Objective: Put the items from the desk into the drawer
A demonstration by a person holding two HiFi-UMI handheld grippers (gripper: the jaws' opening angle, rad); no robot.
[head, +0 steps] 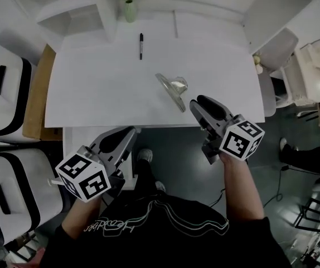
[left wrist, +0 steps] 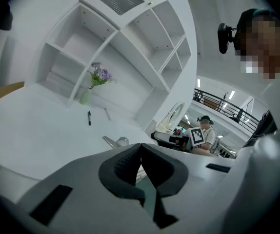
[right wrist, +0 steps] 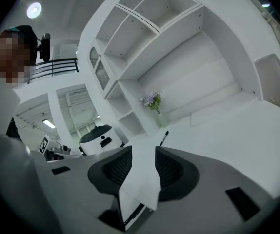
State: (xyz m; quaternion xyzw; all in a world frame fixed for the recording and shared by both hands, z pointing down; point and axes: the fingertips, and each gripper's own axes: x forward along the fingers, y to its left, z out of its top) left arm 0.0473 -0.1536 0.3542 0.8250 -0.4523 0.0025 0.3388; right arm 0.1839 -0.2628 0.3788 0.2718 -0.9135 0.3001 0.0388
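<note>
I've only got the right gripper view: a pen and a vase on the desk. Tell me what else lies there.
Observer: A clear plastic item, near the front edge of the desk, just left of the tips of the right gripper.
Operator: Report the other gripper.
Observer: The left gripper is shut, nothing in it.
Operator: Now say where it is.
Observer: Short of the desk's front edge, not over the top.
</note>
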